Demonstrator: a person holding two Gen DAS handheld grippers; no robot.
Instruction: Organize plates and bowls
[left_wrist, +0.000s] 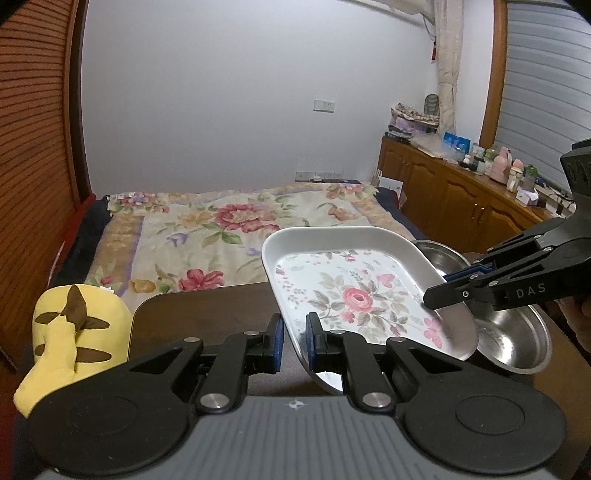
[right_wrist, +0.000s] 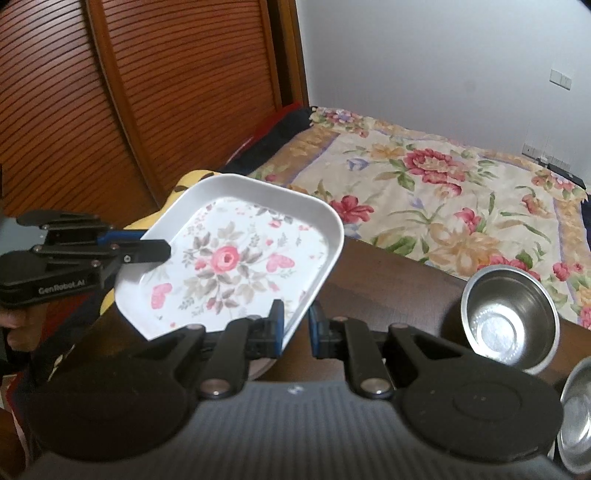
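Observation:
A white rectangular plate with a pink rose pattern (left_wrist: 354, 291) is held tilted above the dark wooden table (left_wrist: 207, 314). My left gripper (left_wrist: 295, 328) is shut on its near-left rim. My right gripper (left_wrist: 430, 297) is shut on the opposite rim; in the right wrist view my right gripper (right_wrist: 297, 325) clamps the plate (right_wrist: 236, 258) and the left gripper (right_wrist: 162, 251) holds the far side. A steel bowl (left_wrist: 513, 339) lies under the plate's right edge, with a second steel bowl (left_wrist: 439, 254) behind it.
A yellow plush toy (left_wrist: 74, 332) sits at the table's left end. A steel bowl (right_wrist: 509, 317) stands on the table's right part and another bowl's rim (right_wrist: 576, 417) shows at the right edge. A bed with a floral cover (left_wrist: 236, 229) lies beyond the table.

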